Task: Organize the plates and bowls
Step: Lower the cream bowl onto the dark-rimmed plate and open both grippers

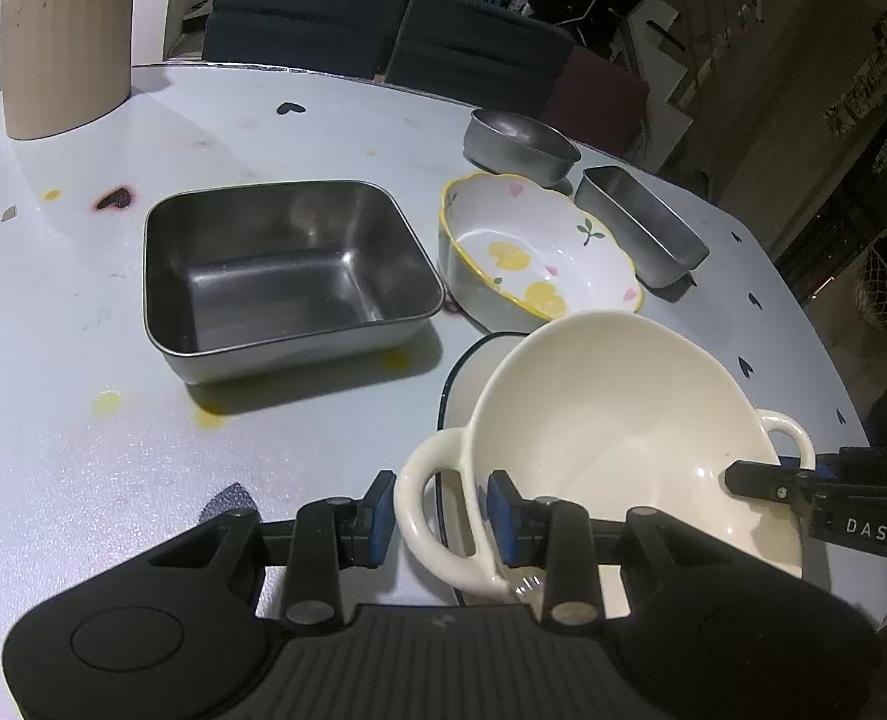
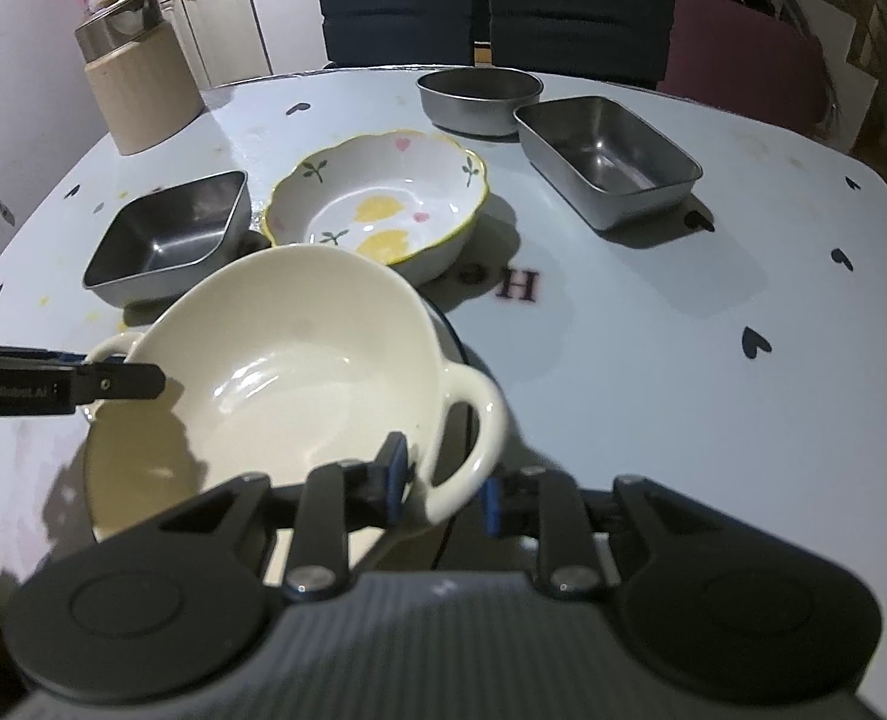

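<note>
dark-rimmed plate mostly hidden under cream bowl, canister top cut off

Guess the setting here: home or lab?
Likely a home dining area: a table with heart stickers, padded chairs behind it, kitchen cabinets at back, and a yellow-flowered bowl.

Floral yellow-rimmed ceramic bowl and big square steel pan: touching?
Cannot tell. In both wrist views the floral yellow-rimmed ceramic bowl and big square steel pan sit close; neither shows contact or gap.
</note>
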{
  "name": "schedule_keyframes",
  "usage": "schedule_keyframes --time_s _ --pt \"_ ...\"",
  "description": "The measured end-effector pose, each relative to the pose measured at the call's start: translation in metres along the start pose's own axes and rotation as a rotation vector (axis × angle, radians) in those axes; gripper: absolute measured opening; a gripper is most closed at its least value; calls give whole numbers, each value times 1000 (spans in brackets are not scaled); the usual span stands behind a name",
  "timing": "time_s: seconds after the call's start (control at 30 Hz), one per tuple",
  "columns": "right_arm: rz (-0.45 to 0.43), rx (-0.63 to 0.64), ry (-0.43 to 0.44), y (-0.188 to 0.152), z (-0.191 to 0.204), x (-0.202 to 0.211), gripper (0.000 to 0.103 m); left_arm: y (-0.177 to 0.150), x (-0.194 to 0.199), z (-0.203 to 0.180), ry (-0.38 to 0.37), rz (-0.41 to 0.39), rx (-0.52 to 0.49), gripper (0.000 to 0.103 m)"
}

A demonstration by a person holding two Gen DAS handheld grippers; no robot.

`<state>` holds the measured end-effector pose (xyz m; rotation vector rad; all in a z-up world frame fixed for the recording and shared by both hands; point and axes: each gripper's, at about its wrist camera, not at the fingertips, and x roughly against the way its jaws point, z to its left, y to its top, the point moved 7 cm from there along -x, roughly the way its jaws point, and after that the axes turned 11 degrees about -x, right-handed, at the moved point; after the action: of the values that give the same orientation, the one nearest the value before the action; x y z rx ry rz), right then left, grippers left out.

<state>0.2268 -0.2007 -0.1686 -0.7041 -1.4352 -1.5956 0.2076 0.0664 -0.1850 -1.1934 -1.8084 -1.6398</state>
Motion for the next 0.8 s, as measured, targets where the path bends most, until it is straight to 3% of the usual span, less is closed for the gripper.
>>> schedule_keyframes --time_s 0.53,0.8 --pt "36 3 -45 -5 -5 -6 39 2 2 -3 4 -3 -27 37" --pt "51 -58 4 -2 -11 -9 39 2 4 -2 16 5 -27 37"
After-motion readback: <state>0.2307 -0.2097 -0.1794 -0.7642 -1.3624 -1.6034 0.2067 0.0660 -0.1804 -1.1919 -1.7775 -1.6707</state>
